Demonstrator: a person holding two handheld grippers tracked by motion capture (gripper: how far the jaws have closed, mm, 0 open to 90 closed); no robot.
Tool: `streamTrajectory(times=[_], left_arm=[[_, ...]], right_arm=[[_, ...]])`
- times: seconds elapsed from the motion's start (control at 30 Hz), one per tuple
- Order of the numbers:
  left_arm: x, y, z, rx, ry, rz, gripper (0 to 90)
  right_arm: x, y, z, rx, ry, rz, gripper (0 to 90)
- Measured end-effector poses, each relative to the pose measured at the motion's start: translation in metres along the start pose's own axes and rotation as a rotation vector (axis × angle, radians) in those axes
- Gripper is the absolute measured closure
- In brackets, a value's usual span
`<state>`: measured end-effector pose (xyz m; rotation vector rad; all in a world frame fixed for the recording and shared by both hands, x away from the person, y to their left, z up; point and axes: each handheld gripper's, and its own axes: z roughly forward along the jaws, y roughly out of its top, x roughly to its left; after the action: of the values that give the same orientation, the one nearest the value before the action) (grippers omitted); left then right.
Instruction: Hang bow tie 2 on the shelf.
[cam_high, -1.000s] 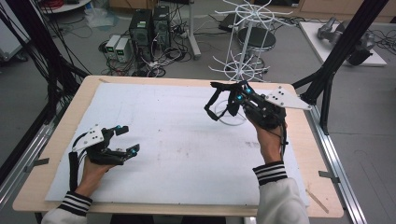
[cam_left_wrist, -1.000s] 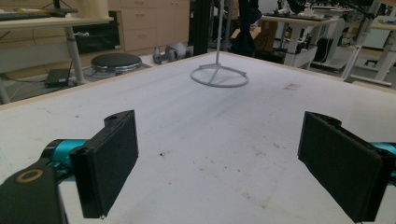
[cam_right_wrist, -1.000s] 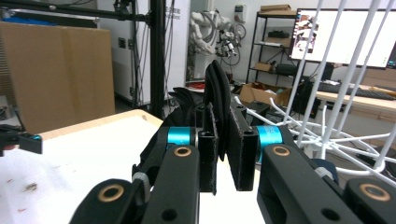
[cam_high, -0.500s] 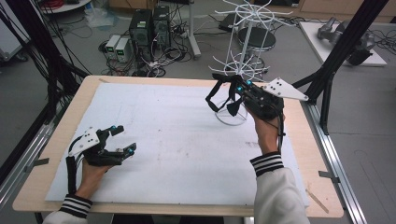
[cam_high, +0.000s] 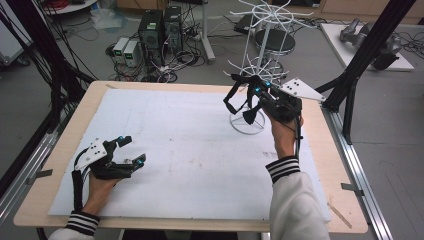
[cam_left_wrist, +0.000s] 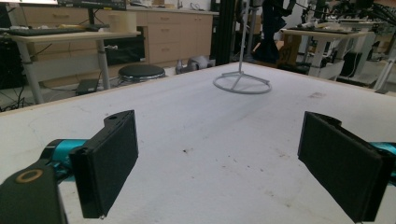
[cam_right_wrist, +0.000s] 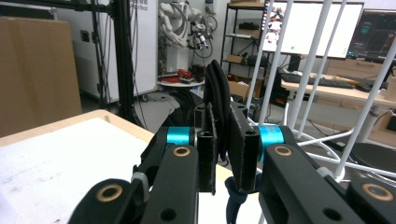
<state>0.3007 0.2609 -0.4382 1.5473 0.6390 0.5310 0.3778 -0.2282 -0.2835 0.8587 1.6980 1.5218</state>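
Right tongs (cam_high: 248, 99) clamp a black looped strap (cam_right_wrist: 218, 100) beside the white wire rack (cam_high: 260, 65); left tongs (cam_high: 131, 149) rest apart on the white-covered bench (cam_high: 190, 150).

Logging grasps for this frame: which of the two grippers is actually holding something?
The right gripper, raised beside the white wire rack, is shut on a black strap. The left gripper rests open on the table.

A white wire rack stand (cam_high: 248, 122) stands on the far right of the white-covered wooden surface (cam_high: 185, 145); the left tool (cam_high: 134, 151) rests near-left.
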Motion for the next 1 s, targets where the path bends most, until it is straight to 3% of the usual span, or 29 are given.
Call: streamTrajectory(times=[0.1,0.27,0.4,0.67,0.8,1.0], left_arm=[[0.001,-0.001,0.000,-0.002,-0.011,0.001,12.6],[0.001,-0.001,0.000,-0.008,-0.012,-0.002,12.6],[0.002,-0.002,-0.002,-0.006,-0.011,-0.001,12.6],[0.003,-0.002,-0.003,-0.014,-0.006,-0.007,12.6],[0.002,-0.002,-0.003,-0.011,-0.008,-0.003,12.6],[0.002,-0.002,-0.003,-0.015,-0.009,-0.004,12.6]], right_arm=[[-0.002,0.000,0.003,0.007,-0.009,0.006,82.3],[-0.001,0.002,0.008,0.056,-0.054,-0.051,82.1],[0.001,0.001,0.011,0.081,-0.073,-0.064,82.6],[-0.001,-0.001,0.012,0.093,-0.086,-0.070,80.9],[0.001,0.000,0.011,0.095,-0.094,-0.091,77.1],[0.000,0.001,0.009,0.091,-0.102,-0.079,70.3]])
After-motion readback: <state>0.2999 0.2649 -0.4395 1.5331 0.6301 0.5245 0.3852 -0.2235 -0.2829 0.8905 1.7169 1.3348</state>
